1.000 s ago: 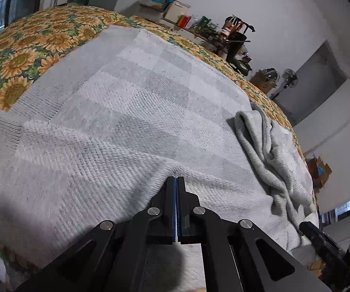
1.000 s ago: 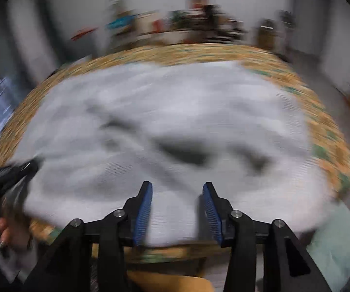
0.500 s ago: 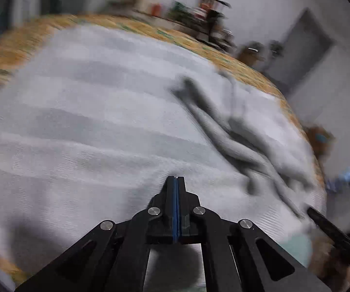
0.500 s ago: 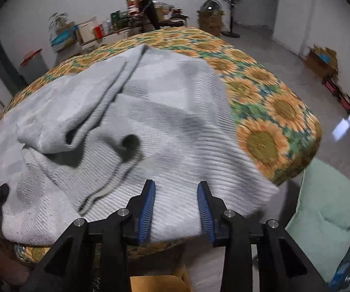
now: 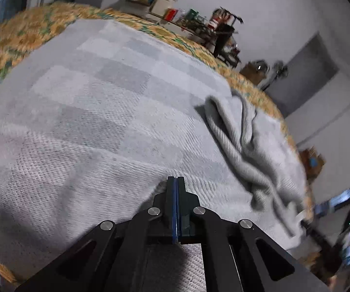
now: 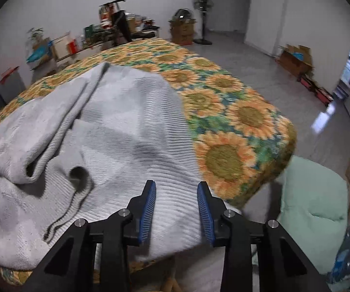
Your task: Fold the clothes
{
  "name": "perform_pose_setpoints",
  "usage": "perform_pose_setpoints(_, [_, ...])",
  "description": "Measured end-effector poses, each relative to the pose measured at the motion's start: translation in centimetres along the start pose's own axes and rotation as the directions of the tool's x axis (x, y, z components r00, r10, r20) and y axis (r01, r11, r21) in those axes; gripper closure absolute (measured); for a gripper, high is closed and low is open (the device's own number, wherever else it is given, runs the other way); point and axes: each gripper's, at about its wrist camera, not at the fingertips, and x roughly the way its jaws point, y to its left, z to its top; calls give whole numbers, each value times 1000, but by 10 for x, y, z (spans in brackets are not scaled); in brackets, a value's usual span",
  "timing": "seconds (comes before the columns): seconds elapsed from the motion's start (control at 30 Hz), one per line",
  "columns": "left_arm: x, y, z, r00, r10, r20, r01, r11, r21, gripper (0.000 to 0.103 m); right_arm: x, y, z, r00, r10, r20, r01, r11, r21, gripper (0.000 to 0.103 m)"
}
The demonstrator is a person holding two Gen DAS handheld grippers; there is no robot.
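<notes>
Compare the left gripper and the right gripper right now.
The left gripper is shut, blue pads pressed together, over the grey knitted sweater; the right gripper is open, pads apart. Whether the left pinches fabric is unclear; the right holds nothing. Both are black with blue pads, over the sweater.

White walls, glossy grey floor.

right tool has swung rightward along the sweater hem.

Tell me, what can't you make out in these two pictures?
- Left wrist view: whether the shut left claw pinches the grey knit sweater; its tips hide the contact.
- Left wrist view: shelf clutter, motion-blurred.
- Right wrist view: the sweater's near hem, behind the open right claw.
</notes>
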Motion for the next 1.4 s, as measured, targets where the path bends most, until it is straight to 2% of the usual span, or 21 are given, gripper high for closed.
perform_pose_setpoints(0.03, [-7, 2, 0, 1000, 6, 20, -5, 1000, -12, 100, -4, 2, -1, 1000, 9, 3, -9, 1000, -1, 65])
perform_pose_setpoints(0.13, [-26, 8, -1, 995, 43, 87, -41, 999, -28, 100, -24, 27, -3, 994, 106, 38, -104, 993, -53, 63])
perform_pose_setpoints(0.23, [-40, 22, 2, 994, 73, 76, -68, 995, -68, 101, -38, 69, -7, 969, 243, 31, -236, 959, -155, 61])
perform_pose_setpoints(0.33, [-55, 46, -2, 987, 144, 71, -135, 984, -115, 101, -49, 130, -21, 924, 382, -23, -371, 876, -308, 62])
perform_pose_setpoints(0.4, [-64, 62, -5, 979, 191, 65, -179, 973, -147, 100, -51, 172, -37, 886, 456, -79, -447, 799, -402, 62])
perform_pose_setpoints(0.43, [-67, 72, -6, 978, 199, 60, -187, 968, -170, 101, -50, 190, -46, 870, 479, -117, -478, 762, -437, 62])
perform_pose_setpoints(0.5, [-67, 80, -7, 986, 153, 69, -137, 972, -190, 101, -47, 225, -64, 838, 511, -192, -532, 685, -498, 62])
perform_pose_setpoints(0.57, [-69, 90, -7, 982, 167, 88, -146, 968, -204, 100, -40, 249, -79, 844, 482, -236, -526, 656, -541, 57])
perform_pose_setpoints(0.63, [-70, 99, -6, 986, 137, 96, -113, 968, -226, 100, -48, 256, -90, 865, 465, -190, -481, 656, -582, 54])
perform_pose_setpoints(0.7, [-71, 107, -4, 989, 106, 103, -76, 963, -259, 100, -45, 256, -89, 868, 459, -190, -478, 665, -574, 54])
perform_pose_setpoints(0.77, [-72, 111, -2, 990, 94, 108, -61, 959, -278, 101, -45, 254, -86, 861, 462, -213, -497, 674, -547, 53])
perform_pose_setpoints(0.83, [-73, 110, -2, 990, 92, 104, -58, 956, -286, 100, -52, 253, -82, 843, 483, -235, -530, 672, -517, 55])
perform_pose_setpoints(0.9, [-71, 106, 2, 992, 97, 76, -75, 964, -254, 100, -58, 257, -79, 828, 509, -237, -551, 654, -518, 55])
perform_pose_setpoints(1.07, [-64, 95, 10, 993, 116, 6, -113, 978, -173, 101, -52, 283, -85, 857, 462, -228, -500, 639, -585, 55])
perform_pose_setpoints(1.17, [-64, 102, 11, 992, 126, 18, -120, 972, -200, 100, -51, 296, -92, 880, 434, -194, -448, 622, -642, 52])
perform_pose_setpoints(1.27, [-65, 113, 15, 993, 116, 34, -105, 965, -242, 100, -49, 301, -90, 887, 422, -188, -433, 615, -659, 51])
perform_pose_setpoints(1.4, [-68, 108, 12, 991, 129, 46, -115, 966, -232, 101, -48, 305, -83, 888, 419, -186, -430, 618, -658, 50])
